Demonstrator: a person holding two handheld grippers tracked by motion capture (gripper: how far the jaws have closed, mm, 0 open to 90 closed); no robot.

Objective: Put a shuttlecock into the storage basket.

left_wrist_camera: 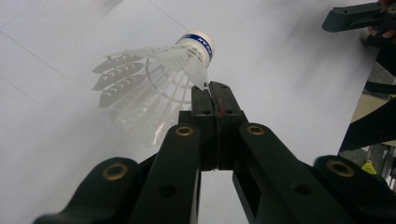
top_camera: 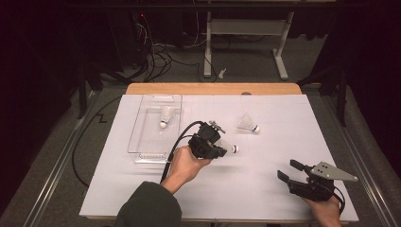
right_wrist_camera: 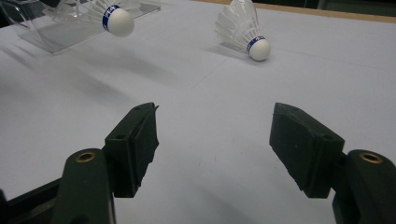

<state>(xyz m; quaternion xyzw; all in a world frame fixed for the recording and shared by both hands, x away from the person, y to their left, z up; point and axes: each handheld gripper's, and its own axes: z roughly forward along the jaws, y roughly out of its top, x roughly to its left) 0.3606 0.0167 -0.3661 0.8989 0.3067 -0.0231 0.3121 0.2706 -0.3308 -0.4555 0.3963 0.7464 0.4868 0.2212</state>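
between left fingers (left_wrist_camera: pixel 215 100), shuttlecock feather (left_wrist_camera: pixel 194 72)

We see a desk (top_camera: pixel 142 88) with a wooden edge, covered by a white sheet (top_camera: pixel 279 113). Beyond it, on the grey floor (top_camera: pixel 246 61), stands a white frame (top_camera: pixel 282 52) with two feet, and beside it a tangle of cables (top_camera: pixel 156 56) lies near the dark back wall. A small white object (top_camera: pixel 222 73) lies on the floor near the frame's left foot.
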